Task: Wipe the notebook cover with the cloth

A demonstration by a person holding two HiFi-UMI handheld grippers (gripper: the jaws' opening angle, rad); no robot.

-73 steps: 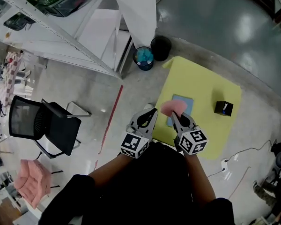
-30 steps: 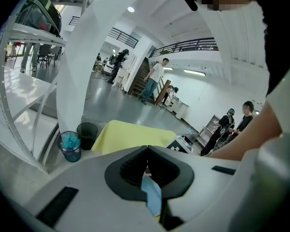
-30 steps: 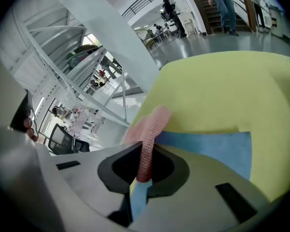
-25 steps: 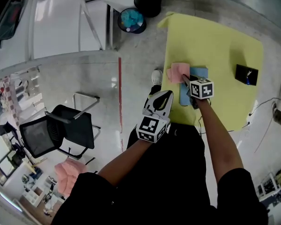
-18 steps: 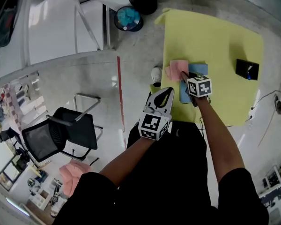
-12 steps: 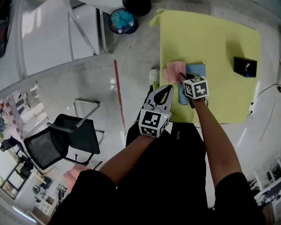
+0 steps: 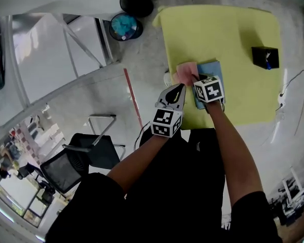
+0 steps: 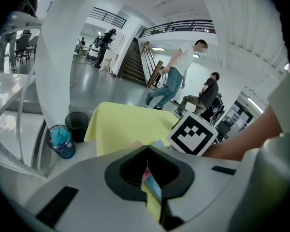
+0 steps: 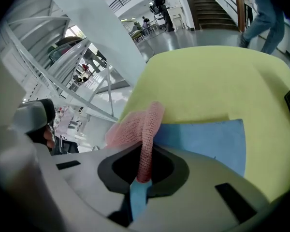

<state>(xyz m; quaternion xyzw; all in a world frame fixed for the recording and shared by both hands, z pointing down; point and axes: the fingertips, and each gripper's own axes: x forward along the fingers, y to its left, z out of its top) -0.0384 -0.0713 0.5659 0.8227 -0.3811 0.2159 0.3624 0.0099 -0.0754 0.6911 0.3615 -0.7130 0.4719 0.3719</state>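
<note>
The floor [image 7: 147, 59] was grey and shiny, with a red line [image 7: 133, 97] on it. A yellow worktop [image 7: 233, 29] stood near a black bin [image 7: 137, 1] and a blue bin [image 7: 124, 27]. A black chair [image 7: 93, 156] stood well apart.

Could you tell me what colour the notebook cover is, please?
Light blue; the notebook shows best in the right gripper view.

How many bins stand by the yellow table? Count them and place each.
2. A black bin stands off the yellow table's far left corner; a blue bin holding something teal stands beside it. Others may be hidden.
</note>
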